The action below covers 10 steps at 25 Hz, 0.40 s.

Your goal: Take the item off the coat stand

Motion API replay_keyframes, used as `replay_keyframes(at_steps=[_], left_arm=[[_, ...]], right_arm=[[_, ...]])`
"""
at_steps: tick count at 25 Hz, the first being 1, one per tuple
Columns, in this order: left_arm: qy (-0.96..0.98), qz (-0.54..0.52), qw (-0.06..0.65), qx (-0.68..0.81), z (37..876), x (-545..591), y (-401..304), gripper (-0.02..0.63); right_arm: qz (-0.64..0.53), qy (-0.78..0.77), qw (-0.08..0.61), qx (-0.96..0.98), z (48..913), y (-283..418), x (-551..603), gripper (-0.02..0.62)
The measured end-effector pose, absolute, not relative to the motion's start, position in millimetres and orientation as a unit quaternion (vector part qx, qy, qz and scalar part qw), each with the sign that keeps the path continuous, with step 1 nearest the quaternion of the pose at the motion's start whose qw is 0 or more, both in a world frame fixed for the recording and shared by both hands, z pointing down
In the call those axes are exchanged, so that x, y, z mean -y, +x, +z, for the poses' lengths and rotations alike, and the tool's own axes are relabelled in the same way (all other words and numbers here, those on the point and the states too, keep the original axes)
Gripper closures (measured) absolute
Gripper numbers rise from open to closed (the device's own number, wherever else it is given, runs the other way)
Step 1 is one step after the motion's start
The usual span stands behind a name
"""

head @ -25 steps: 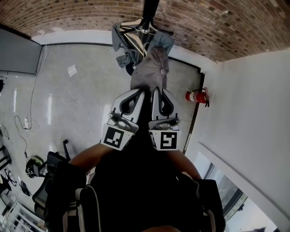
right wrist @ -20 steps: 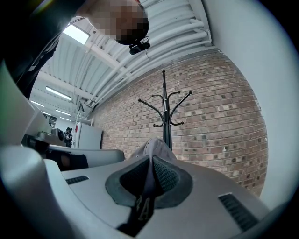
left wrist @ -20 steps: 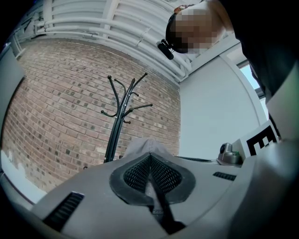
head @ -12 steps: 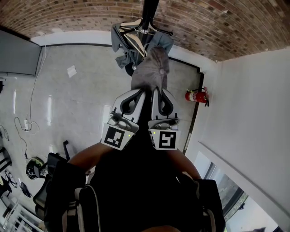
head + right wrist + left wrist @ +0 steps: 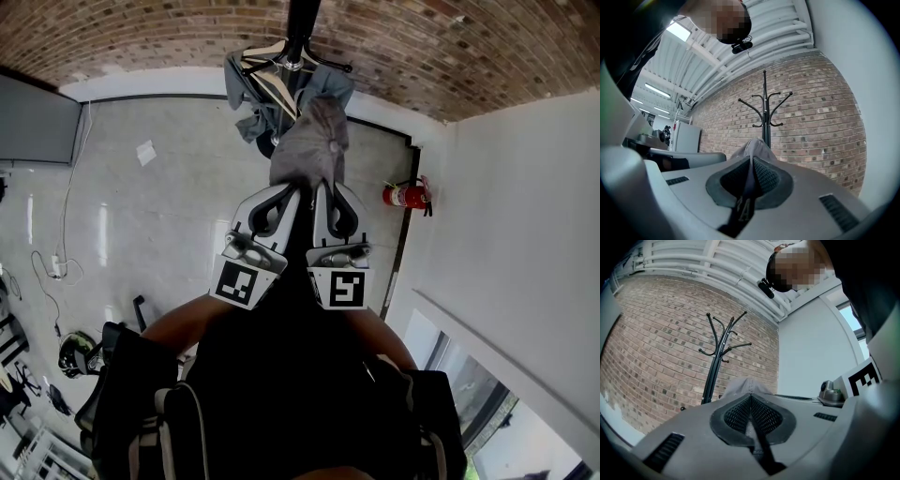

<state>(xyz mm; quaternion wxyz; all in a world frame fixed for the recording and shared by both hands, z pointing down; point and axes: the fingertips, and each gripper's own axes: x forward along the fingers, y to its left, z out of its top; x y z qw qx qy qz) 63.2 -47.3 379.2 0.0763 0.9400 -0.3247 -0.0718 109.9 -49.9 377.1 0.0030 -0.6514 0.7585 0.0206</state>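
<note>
the grey cap (image 5: pixel 314 141) is held up just in front of the stand (image 5: pixel 302 23); whether they touch cannot be told. its near edge is pinched by the left gripper (image 5: pixel 291 190) and the right gripper (image 5: pixel 322 188), both clamped on it side by side. a blue-grey garment (image 5: pixel 244 86) is hung on the stand, before a brick wall (image 5: pixel 141 37).

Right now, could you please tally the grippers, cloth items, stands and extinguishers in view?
White grippers: 2 (left gripper, right gripper)
Cloth items: 2 (grey fabric cap, blue-grey hanging garment)
Black metal coat stand: 1
Red fire extinguisher: 1
Total: 6
</note>
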Motion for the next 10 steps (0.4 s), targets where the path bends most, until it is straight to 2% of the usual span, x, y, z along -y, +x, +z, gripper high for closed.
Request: replay_keyframes(at_steps=[10], left_arm=[[0.94,-0.07,0.087,0.322,383.2,55.6,59.4,0.588]], right_arm=[[0.018,-0.653,-0.002,-0.757,378.9,106.7,57.0,0.569]])
